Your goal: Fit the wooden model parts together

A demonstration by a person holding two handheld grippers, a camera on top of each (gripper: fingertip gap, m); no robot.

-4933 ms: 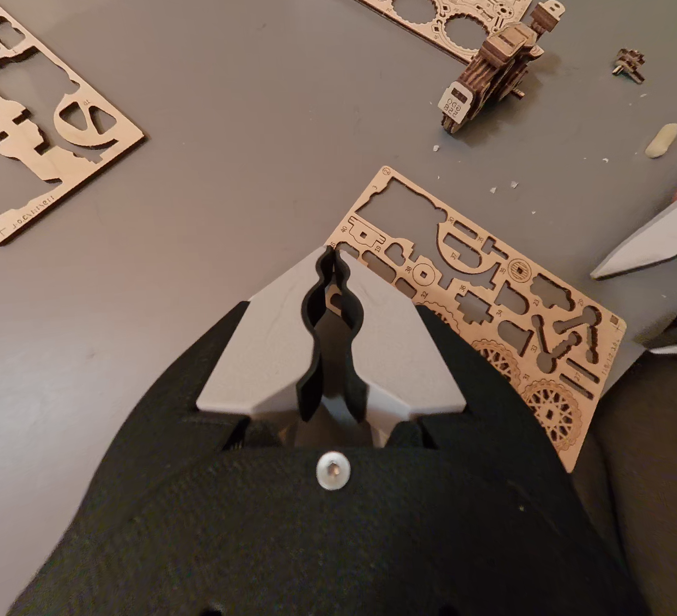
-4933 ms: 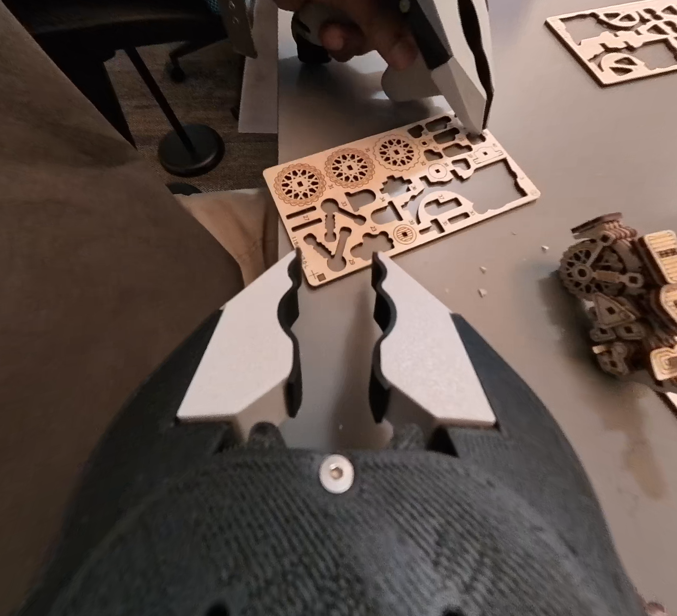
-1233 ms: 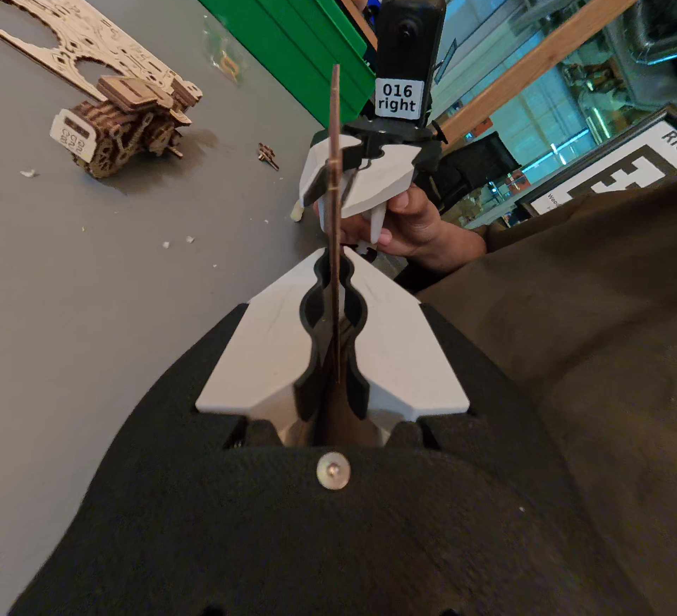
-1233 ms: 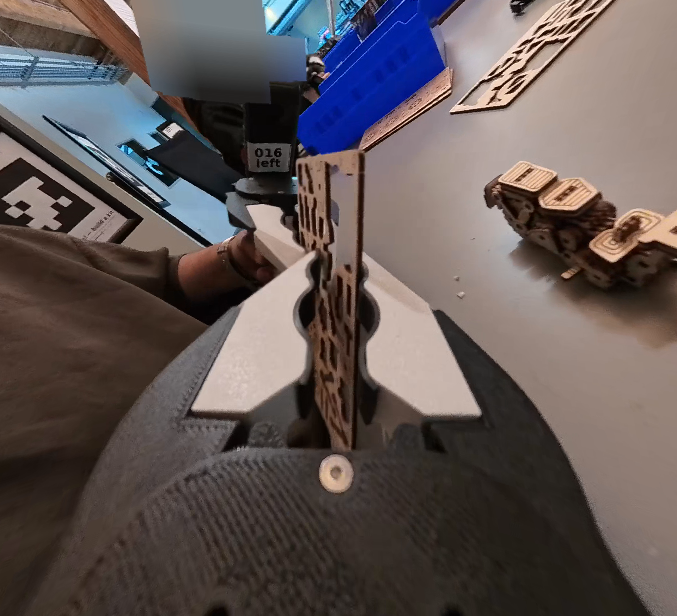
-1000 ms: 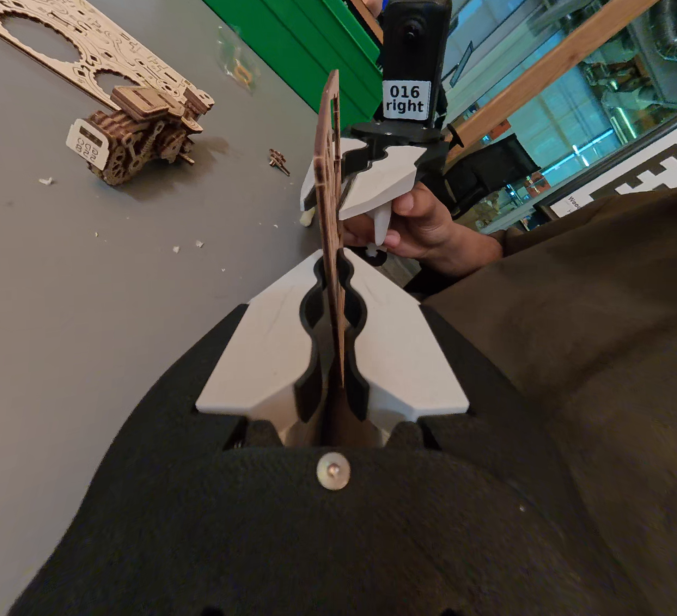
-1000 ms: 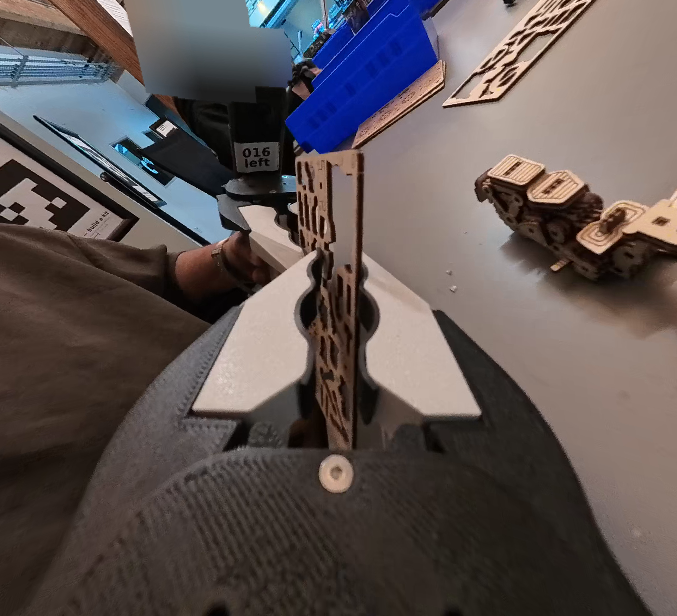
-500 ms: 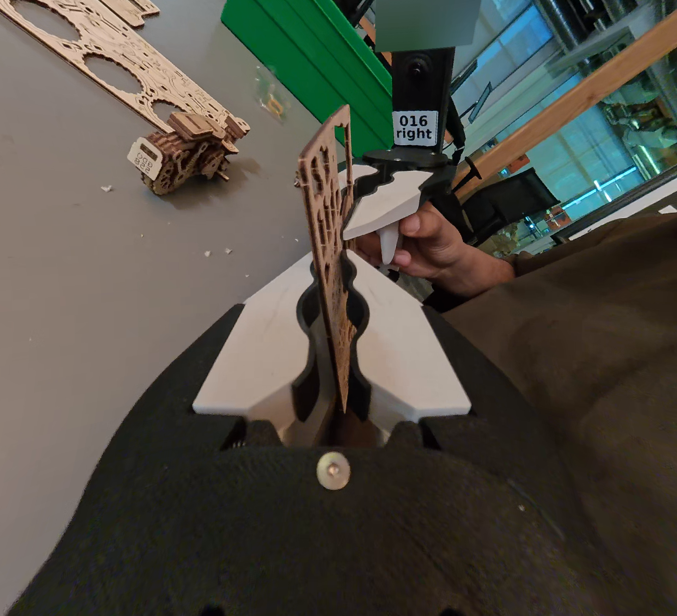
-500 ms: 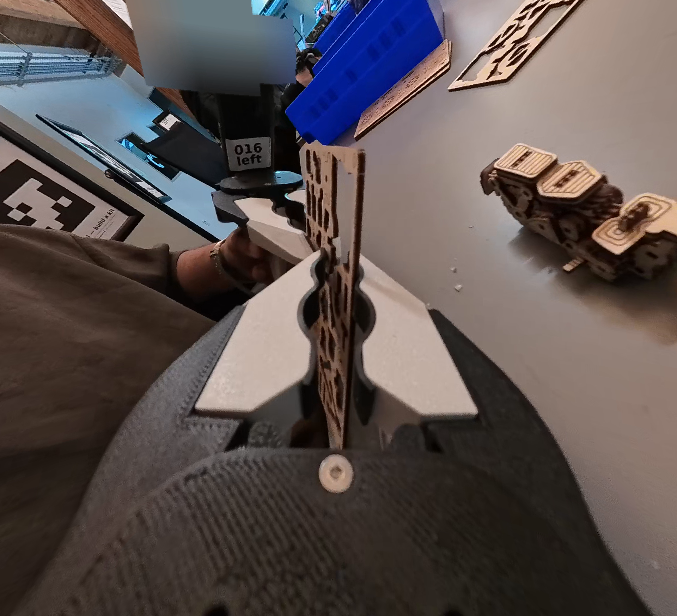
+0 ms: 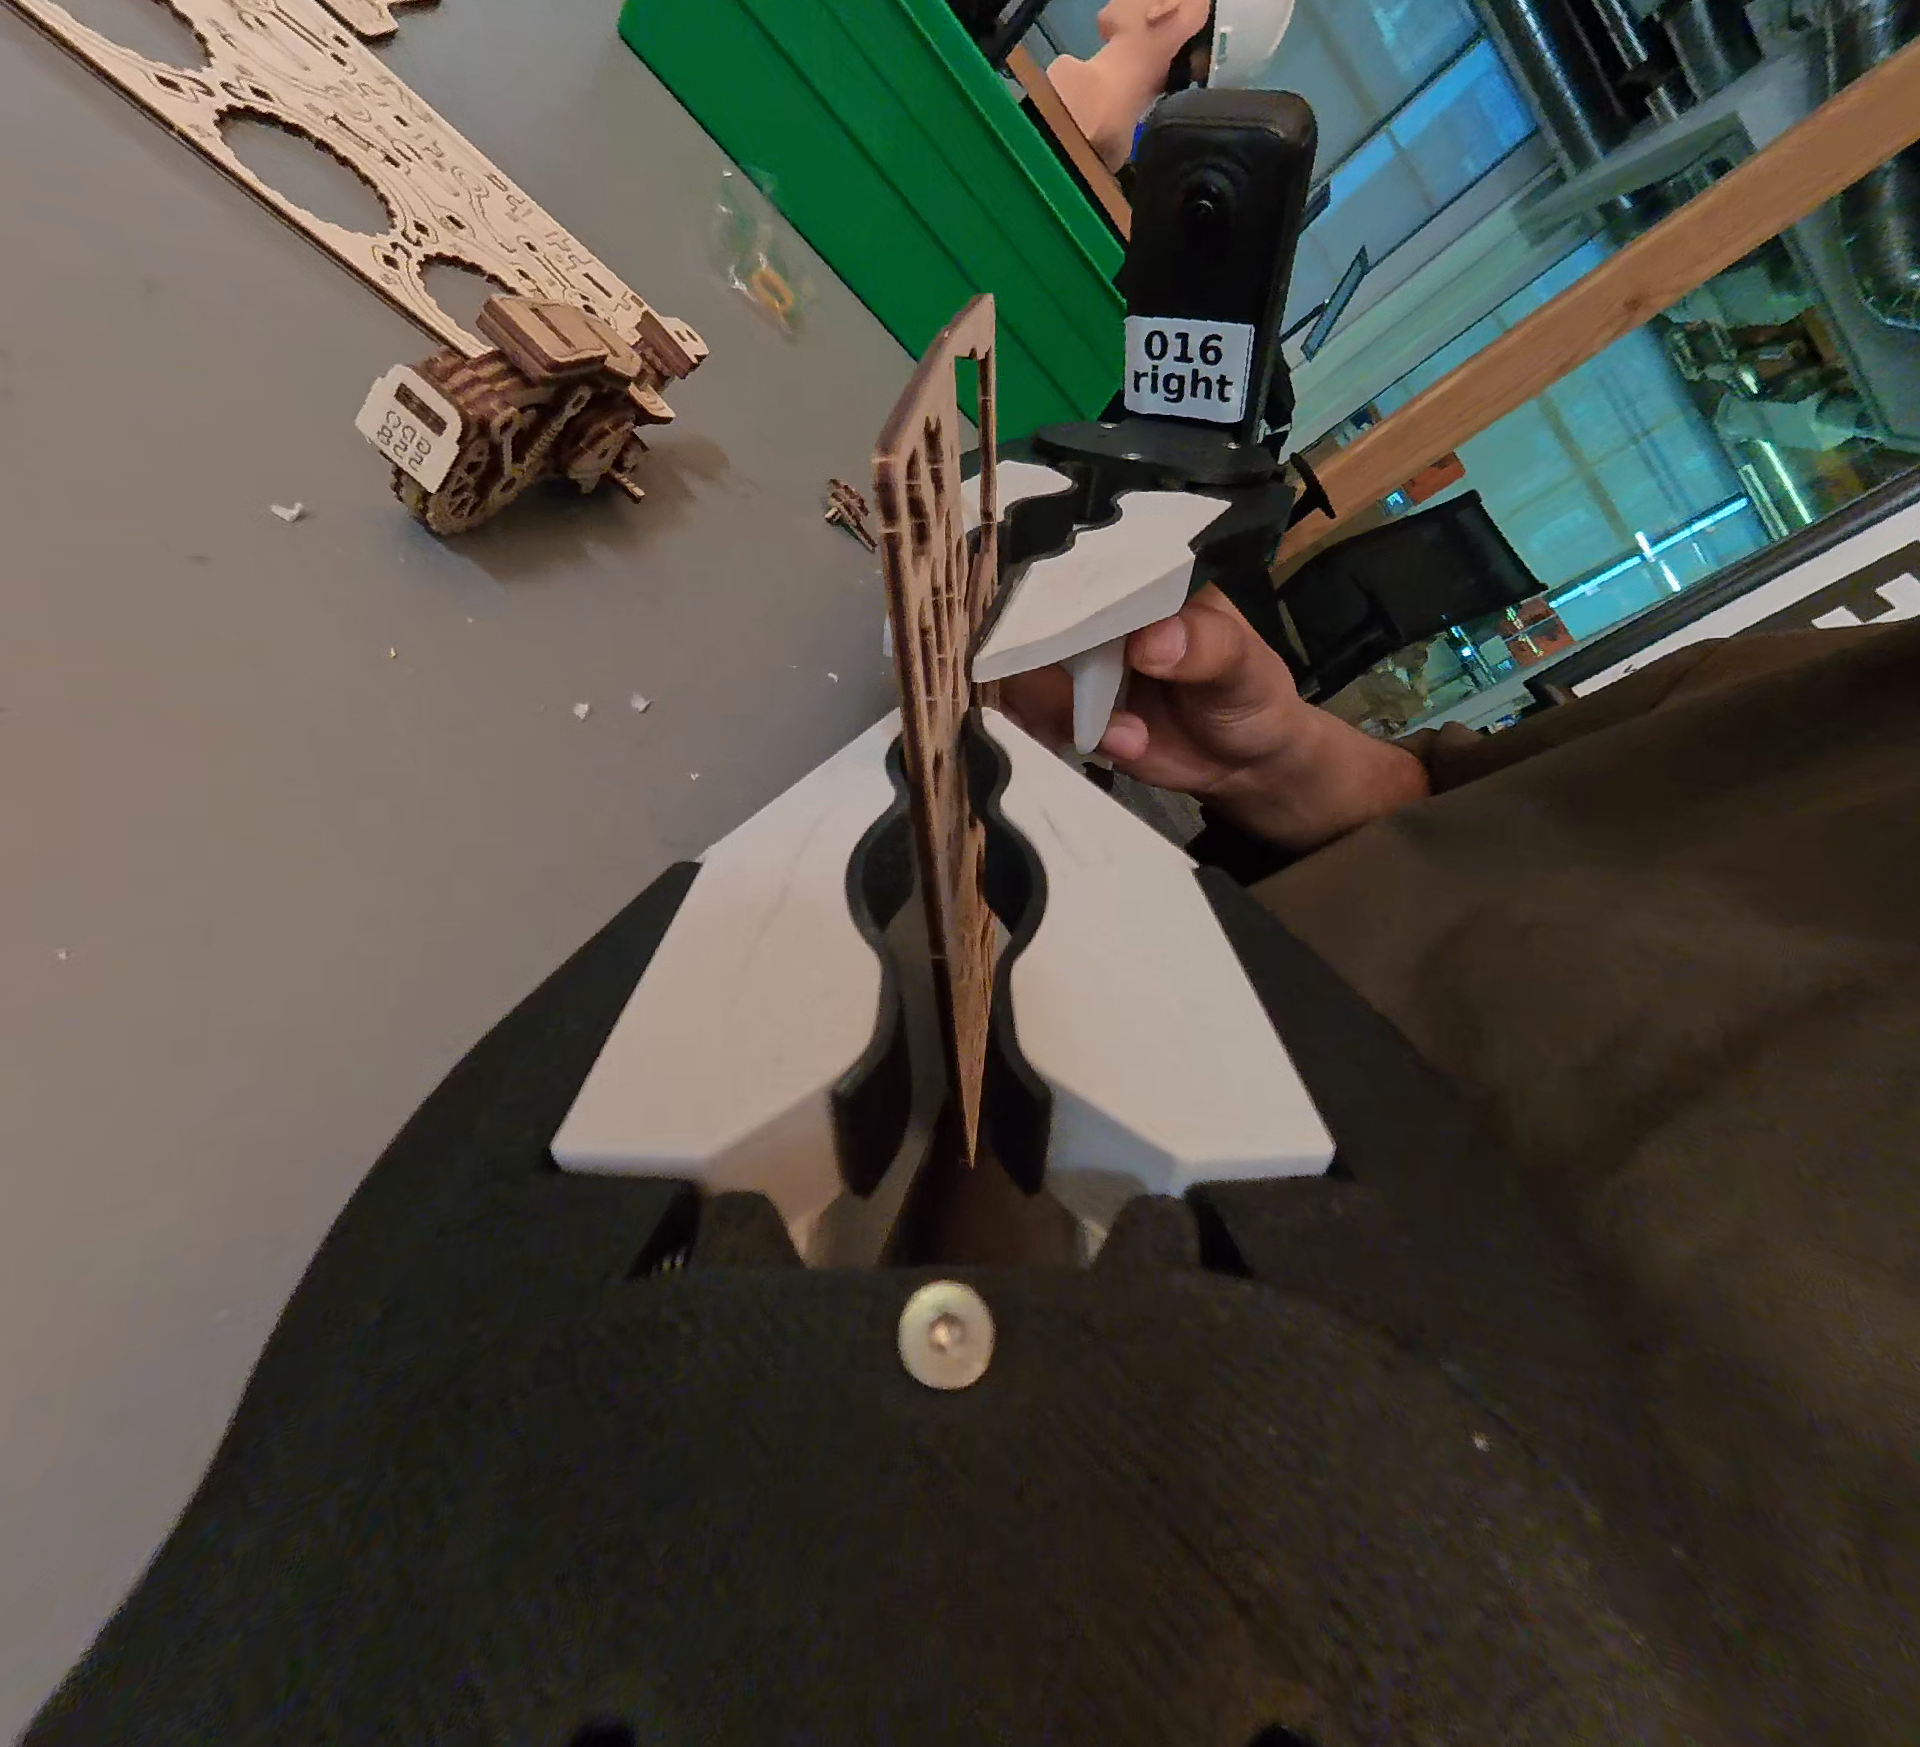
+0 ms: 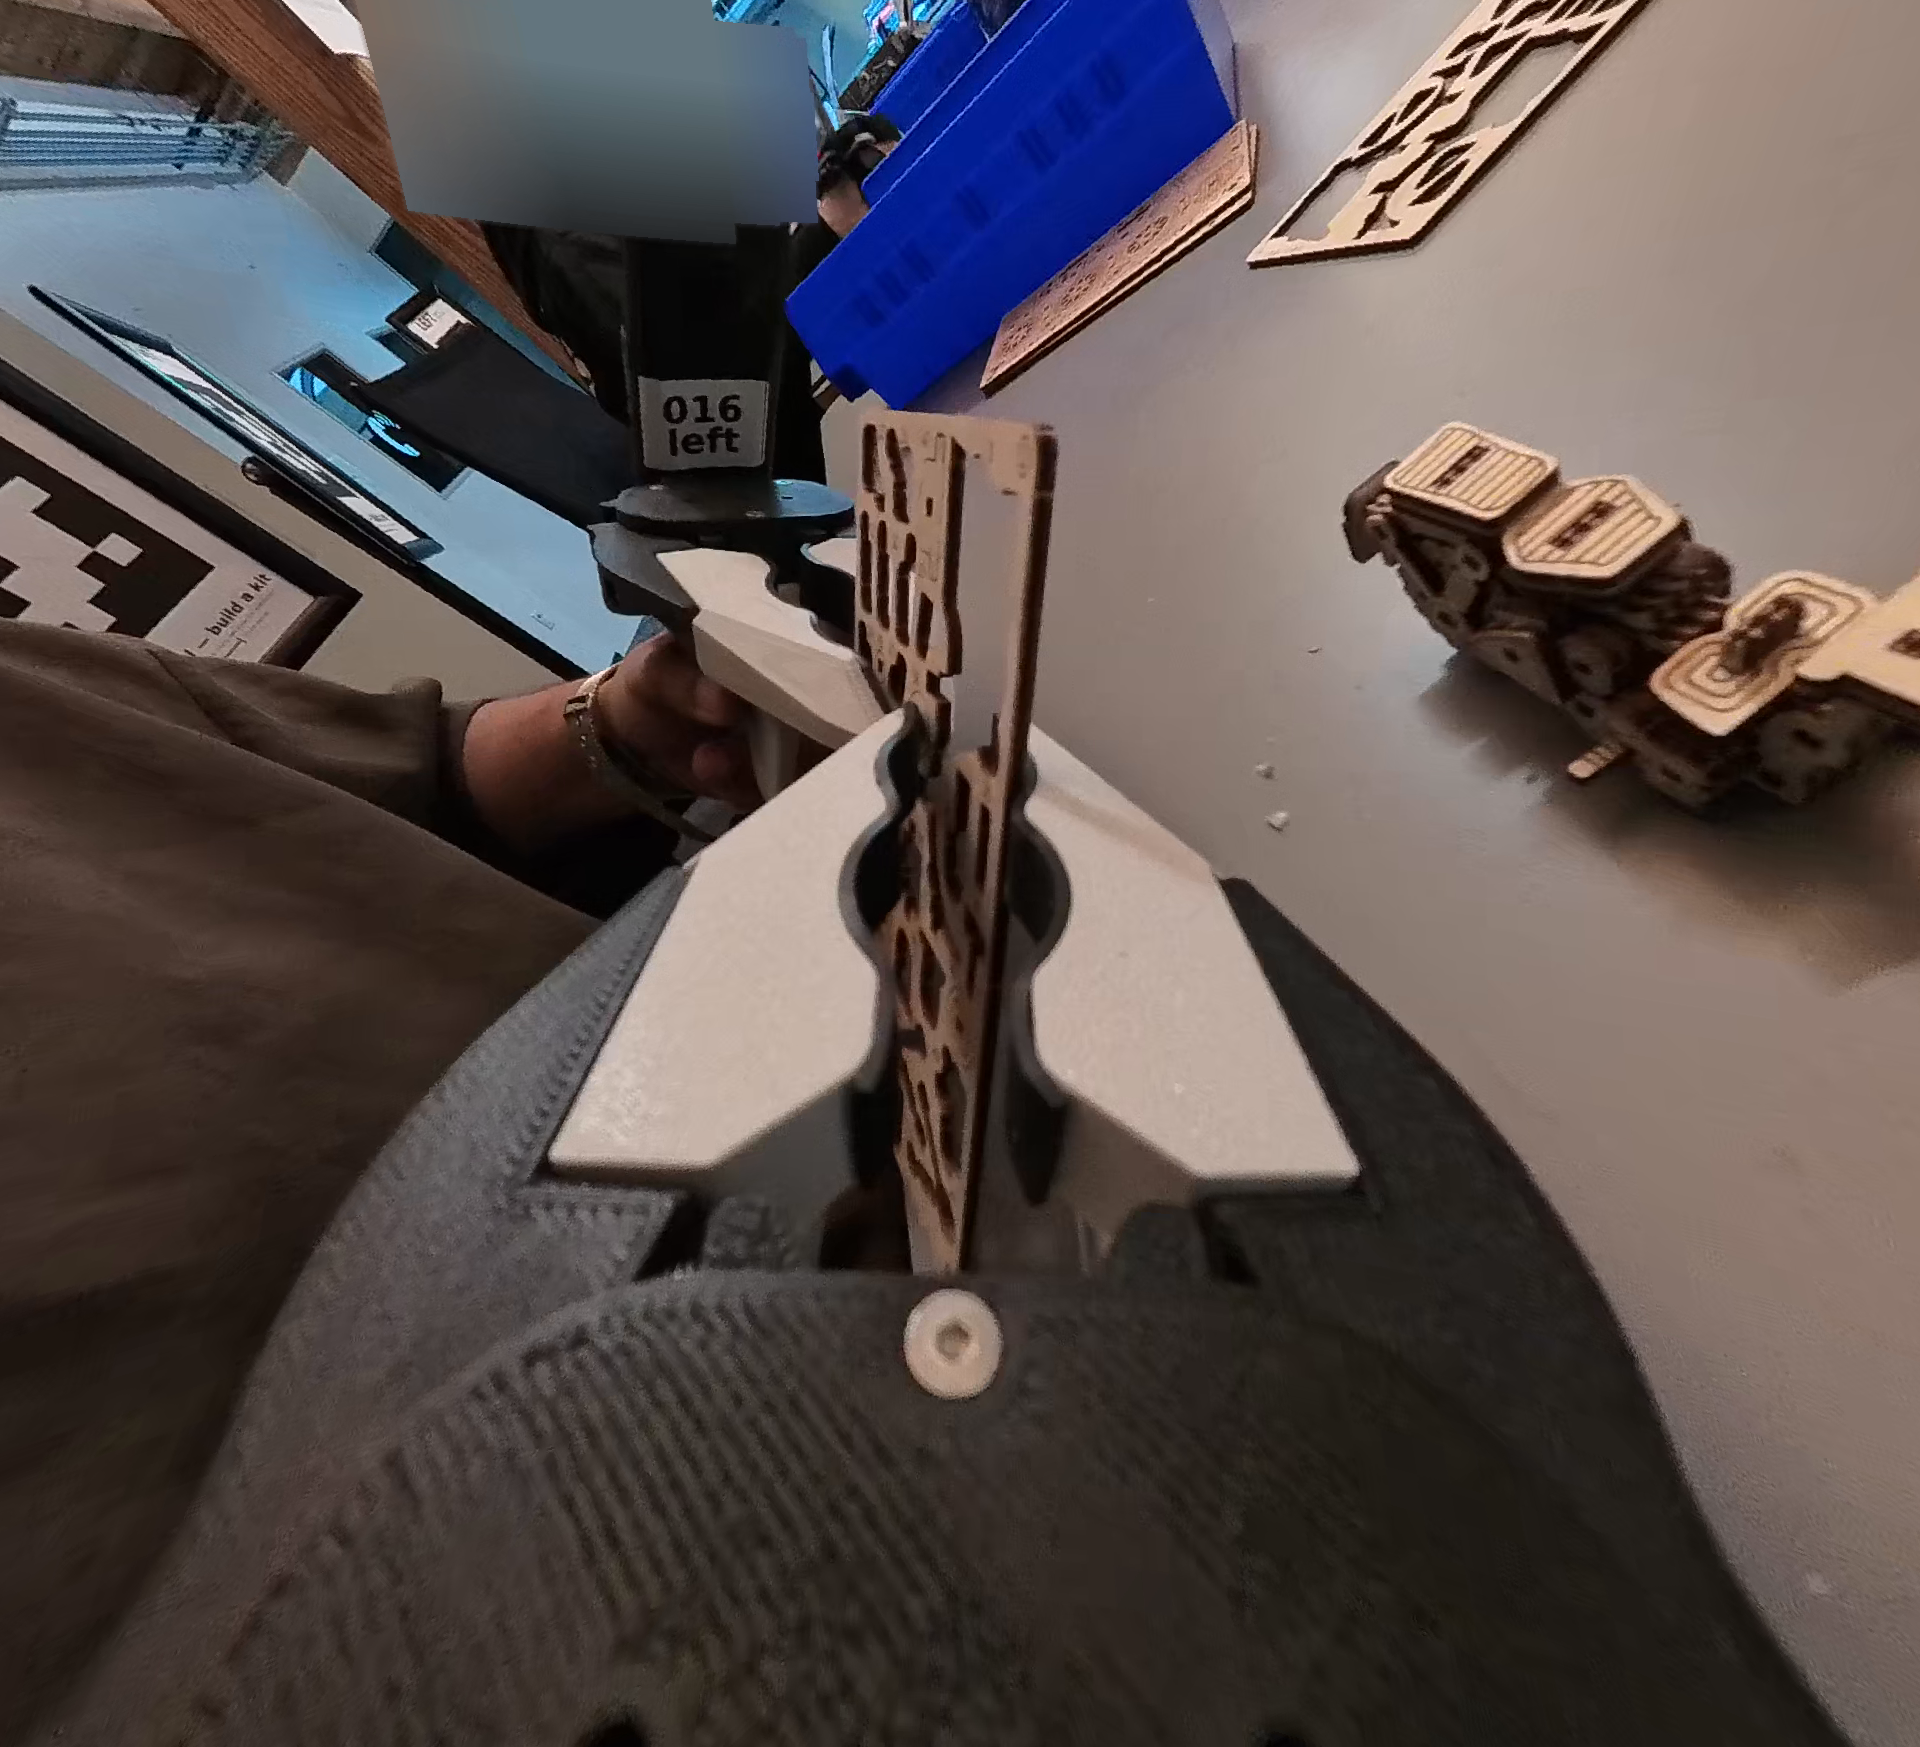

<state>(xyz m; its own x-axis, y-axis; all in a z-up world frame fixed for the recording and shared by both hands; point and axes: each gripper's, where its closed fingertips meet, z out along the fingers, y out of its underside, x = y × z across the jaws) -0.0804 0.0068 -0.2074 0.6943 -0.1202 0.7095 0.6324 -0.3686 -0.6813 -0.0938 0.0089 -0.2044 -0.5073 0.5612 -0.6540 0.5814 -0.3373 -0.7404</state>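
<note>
A thin wooden parts sheet (image 9: 940, 658) with many cut-outs is held upright in the air above the table's near edge, almost edge-on to both cameras. My left gripper (image 9: 940, 747) is shut on one end of it. My right gripper (image 10: 966, 741) is shut on the other end of the sheet (image 10: 940, 970). The two grippers face each other; the right one (image 9: 997, 575) shows beyond the sheet in the left wrist view, the left one (image 10: 847, 658) in the right wrist view. A partly built wooden model (image 9: 520, 430) stands on the grey table (image 9: 312, 762); it also shows in the right wrist view (image 10: 1621, 617).
A large punched-out sheet (image 9: 312, 139) and a green bin (image 9: 862, 128) lie behind the model. A small wooden piece (image 9: 850, 513) and crumbs lie near it. In the right wrist view, blue bins (image 10: 1039, 139), stacked sheets (image 10: 1132, 274) and another cut-out sheet (image 10: 1538, 35) lie farther back. The grippers are tip to tip, or close to it. Between my right fingertips and the small wooden piece (image 9: 850, 513) there is roughly 15 cm.
The sheet lay flat on the table 4.9 s ago; now both grippers hold it up. In the last second it has turned a little, showing more of its face to the left camera.
</note>
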